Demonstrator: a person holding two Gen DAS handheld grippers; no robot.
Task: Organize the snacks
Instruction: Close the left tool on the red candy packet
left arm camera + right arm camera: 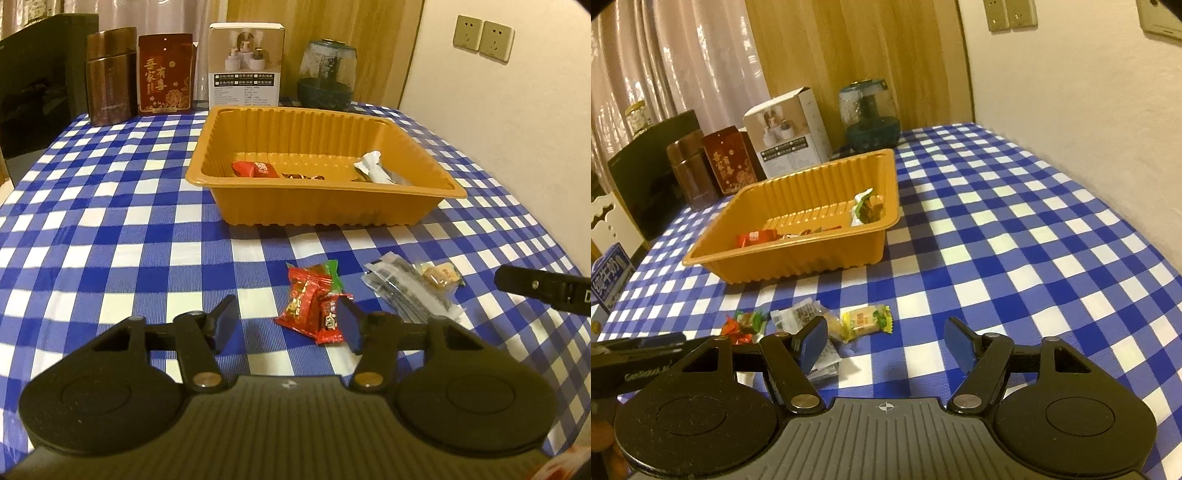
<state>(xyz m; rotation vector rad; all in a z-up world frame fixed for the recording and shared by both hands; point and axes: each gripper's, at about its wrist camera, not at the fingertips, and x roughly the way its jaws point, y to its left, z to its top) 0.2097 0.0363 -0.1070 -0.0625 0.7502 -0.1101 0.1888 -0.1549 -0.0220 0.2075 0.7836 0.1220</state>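
An orange plastic tray [325,206] stands mid-table on the blue checked cloth, holding a red packet [255,169], a white wrapper [373,166] and a brown sweet. In front of it lie red candies [303,306], a clear dark-printed packet [410,291] and a small tan candy [439,277]. My left gripper [288,325] hangs low over the red candies. They lie between its fingers against the right pad, and the left pad stands clear of them. My right gripper [886,345] is open over bare cloth. A yellow-green candy [866,321] lies just beyond its fingers, and the clear packet [801,317] sits partly behind its left finger.
Along the table's back stand a brown canister [109,77], a red gift box [166,74], a white carton [245,62] and a glass dome jar [327,74]. A wall borders the table's right side. A black appliance [40,81] stands back left. A milk carton [609,277] sits off the left edge.
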